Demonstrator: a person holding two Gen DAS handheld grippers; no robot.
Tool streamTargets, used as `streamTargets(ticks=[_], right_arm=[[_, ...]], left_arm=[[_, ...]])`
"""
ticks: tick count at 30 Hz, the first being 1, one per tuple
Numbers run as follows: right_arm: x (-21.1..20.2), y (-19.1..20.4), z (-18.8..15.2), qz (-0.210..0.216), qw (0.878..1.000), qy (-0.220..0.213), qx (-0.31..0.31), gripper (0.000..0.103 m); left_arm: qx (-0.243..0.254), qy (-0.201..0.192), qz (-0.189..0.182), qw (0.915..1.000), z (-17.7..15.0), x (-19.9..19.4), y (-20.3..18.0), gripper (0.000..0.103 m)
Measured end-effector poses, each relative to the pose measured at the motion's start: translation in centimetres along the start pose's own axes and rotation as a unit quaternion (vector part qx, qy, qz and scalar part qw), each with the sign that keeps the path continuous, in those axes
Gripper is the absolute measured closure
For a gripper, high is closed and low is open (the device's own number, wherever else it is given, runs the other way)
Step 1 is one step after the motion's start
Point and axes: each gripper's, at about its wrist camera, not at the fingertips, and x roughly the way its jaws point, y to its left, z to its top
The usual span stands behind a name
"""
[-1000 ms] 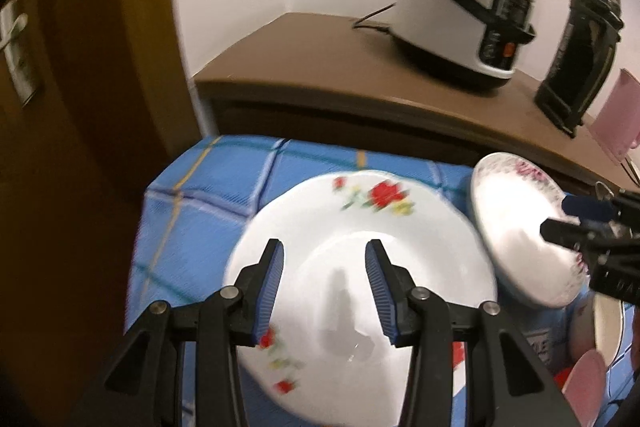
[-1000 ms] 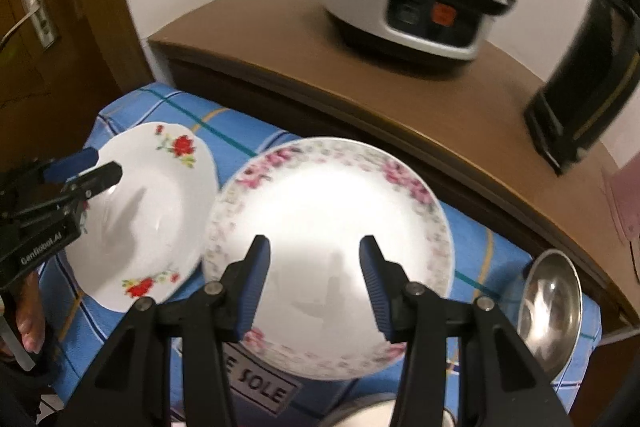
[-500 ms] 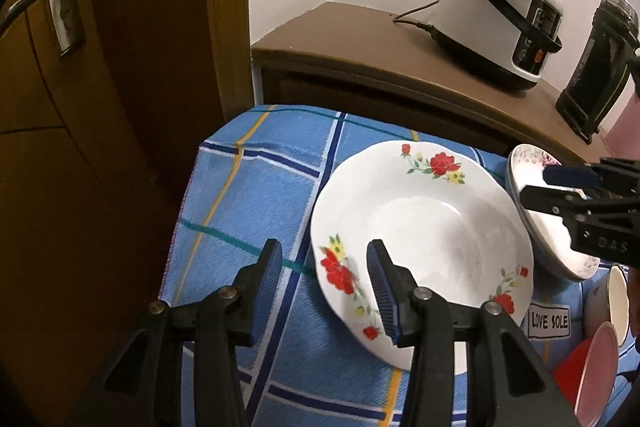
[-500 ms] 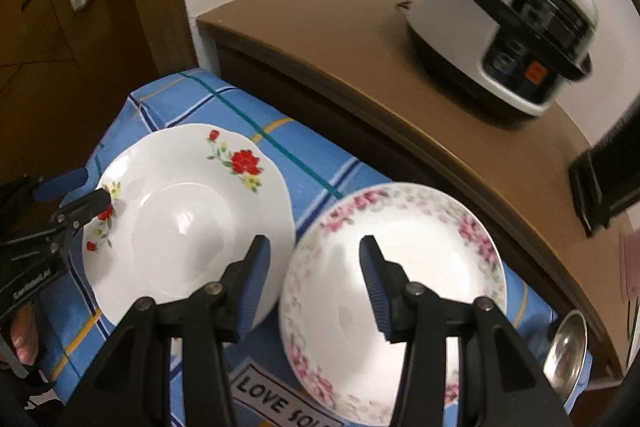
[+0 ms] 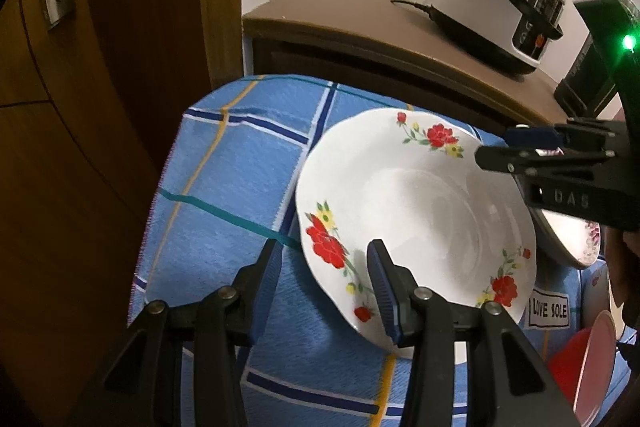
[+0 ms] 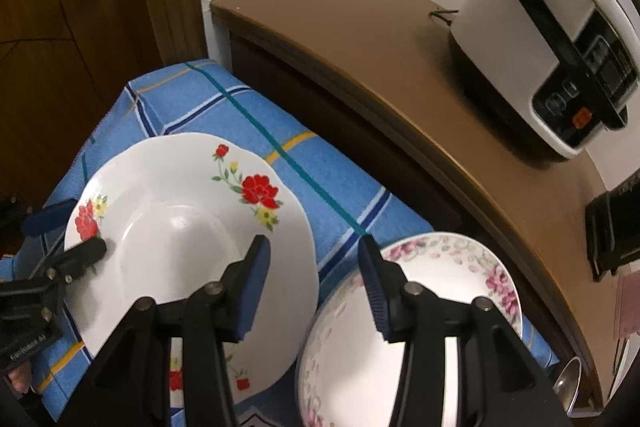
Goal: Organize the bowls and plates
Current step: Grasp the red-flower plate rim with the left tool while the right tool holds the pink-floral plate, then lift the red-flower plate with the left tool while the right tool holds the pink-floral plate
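In the left wrist view, the left claw (image 5: 322,273) is partly open and holds nothing. Its two fingers sit on each side of the near rim of the red-flower plate (image 5: 416,203), which lies on the blue checked cloth (image 5: 240,163).

In the right wrist view, the right claw (image 6: 312,273) is partly open and empty too. It hangs between the red-flower plate (image 6: 180,227) and the pink-flower plate (image 6: 440,291) beside it.
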Motion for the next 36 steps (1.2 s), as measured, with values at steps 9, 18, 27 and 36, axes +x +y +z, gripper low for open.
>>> streamTargets(ticks=[9, 18, 27, 36], right_arm=[[2.2, 1.2, 0.1, 0.028, 0.999, 0.032, -0.017, 0.07], [1.1, 2.4, -1.6, 0.045, 0.998, 0.04, -0.029, 0.071], [0.9, 1.7, -2.1, 0.065, 0.997, 0.039, 0.005, 0.076], [0.8, 1.3, -2.5, 0.07, 0.997, 0.037, 0.011, 0.076]], left_arm=[[-0.001, 0.004, -0.003, 1.0, -0.3, 0.5, -0.1, 0.056], [0.003, -0.001, 0.004, 1.0, -0.9, 0.0, 0.6, 0.056], [0.0, -0.002, 0.009, 1.0, -1.3, -0.4, 0.8, 0.064], [-0.005, -0.004, 0.001, 1.0, -1.1, -0.5, 1.0, 0.074]])
